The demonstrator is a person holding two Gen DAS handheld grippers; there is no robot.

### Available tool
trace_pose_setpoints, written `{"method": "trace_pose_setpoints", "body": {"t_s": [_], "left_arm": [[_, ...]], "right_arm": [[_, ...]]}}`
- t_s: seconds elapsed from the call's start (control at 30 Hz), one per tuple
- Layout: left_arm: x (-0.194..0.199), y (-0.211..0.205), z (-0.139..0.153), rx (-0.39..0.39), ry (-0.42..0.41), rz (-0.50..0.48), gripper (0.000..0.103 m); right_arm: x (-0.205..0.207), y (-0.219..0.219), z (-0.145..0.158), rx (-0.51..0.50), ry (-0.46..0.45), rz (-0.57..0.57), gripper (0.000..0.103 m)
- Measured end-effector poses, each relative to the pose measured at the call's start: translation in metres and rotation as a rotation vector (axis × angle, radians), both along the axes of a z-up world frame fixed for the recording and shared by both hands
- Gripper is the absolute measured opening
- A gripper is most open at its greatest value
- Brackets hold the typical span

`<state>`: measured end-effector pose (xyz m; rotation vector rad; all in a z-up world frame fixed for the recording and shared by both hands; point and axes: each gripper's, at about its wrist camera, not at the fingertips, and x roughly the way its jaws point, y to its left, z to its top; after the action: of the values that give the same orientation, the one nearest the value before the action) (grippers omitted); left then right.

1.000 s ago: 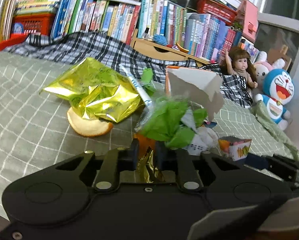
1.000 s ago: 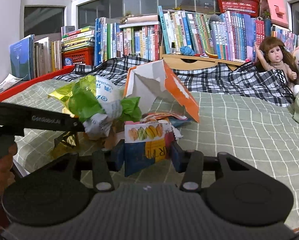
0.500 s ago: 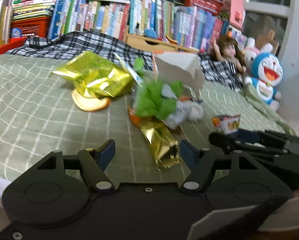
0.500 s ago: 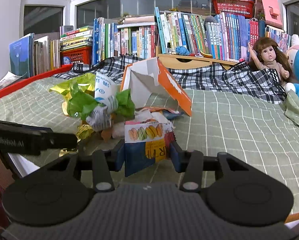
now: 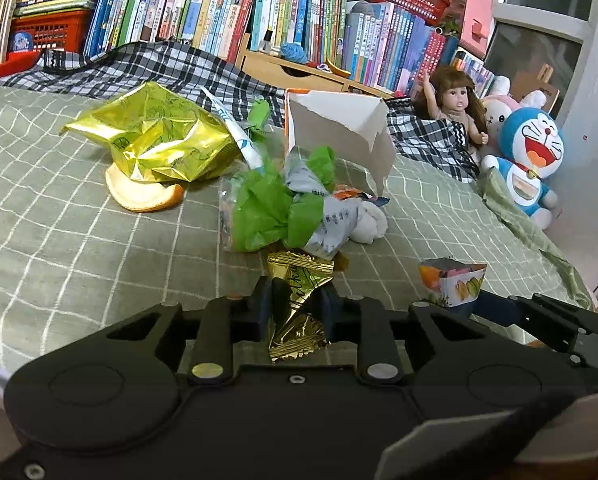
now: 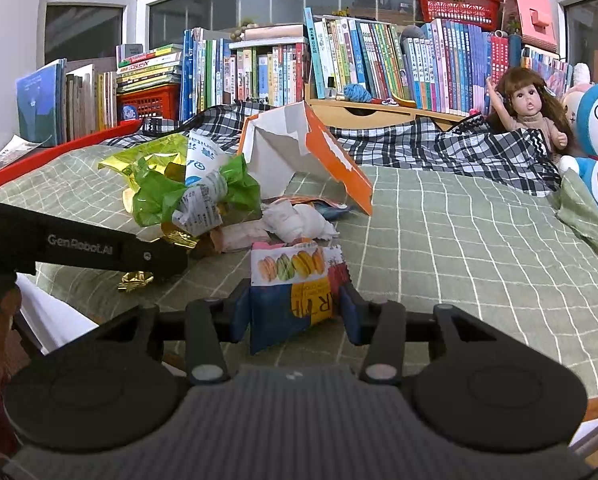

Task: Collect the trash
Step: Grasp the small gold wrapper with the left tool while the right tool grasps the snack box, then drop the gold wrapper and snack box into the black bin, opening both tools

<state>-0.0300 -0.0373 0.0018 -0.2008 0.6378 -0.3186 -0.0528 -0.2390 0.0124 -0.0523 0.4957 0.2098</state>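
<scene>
in the left wrist view, a crumpled yellow-green foil bag (image 5: 155, 140) lies at the left of the trash heap on the green checked bedspread (image 5: 59, 232), its near edge over a curved piece of orange peel (image 5: 141, 196). just right of it a green and white plastic wrapper (image 5: 283, 204) sits bunched up, with a wad of white tissue (image 5: 369, 222) touching its right side and a torn white and orange carton (image 5: 339, 128) standing tilted behind. the left gripper (image 5: 297, 306) has just been closing its jaws, and its blue pads now pinch a gold candy wrapper (image 5: 299, 300) at the near edge of the heap; the wrapper's lower end hangs between the fingers. further right, the right gripper (image 5: 455, 300) shows from the side, holding a macaron snack packet (image 5: 453, 282). a doll (image 5: 457, 112) and a blue cat plush (image 5: 529, 156) sit at the far right, in front of rows of books (image 5: 299, 20).

in the right wrist view, the left gripper's black arm (image 6: 79, 246) reaches in from the left, gold foil showing at its tip. the right gripper (image 6: 293, 306) has its fingers pressed on both sides of the macaron snack packet, which stands upright between the blue pads, just in front of the tissue and the carton.
</scene>
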Motion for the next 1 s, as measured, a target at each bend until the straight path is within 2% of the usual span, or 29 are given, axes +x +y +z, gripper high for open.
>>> {"method": "trace_pose_setpoints", "body": {"t_s": [0.2, 0.4, 0.5, 0.63, 0.73, 1.0], "left_arm": [[-0.026, 0.009, 0.012, 0.017, -0.024, -0.002, 0.023], [-0.07, 0.022, 0.011, -0.005, -0.008, -0.007, 0.023], [-0.089, 0.028, 0.004, -0.005, 0.027, -0.02, 0.023], [-0.105, 0.028, -0.017, 0.059, 0.099, -0.048, 0.023], [-0.108, 0.026, -0.04, 0.107, 0.177, -0.051, 0.023], [-0.093, 0.02, -0.12, 0.223, 0.4, -0.013, 0.023]], "right_arm": [[-0.015, 0.002, 0.003, 0.027, 0.008, 0.003, 0.048], [-0.045, 0.007, -0.001, 0.065, 0.04, 0.022, 0.048], [-0.064, 0.01, -0.007, 0.079, 0.064, 0.051, 0.048], [-0.081, 0.015, -0.022, 0.081, 0.133, 0.1, 0.048], [-0.085, 0.022, -0.042, 0.043, 0.209, 0.148, 0.048], [-0.062, 0.037, -0.102, 0.013, 0.427, 0.192, 0.048]]}}
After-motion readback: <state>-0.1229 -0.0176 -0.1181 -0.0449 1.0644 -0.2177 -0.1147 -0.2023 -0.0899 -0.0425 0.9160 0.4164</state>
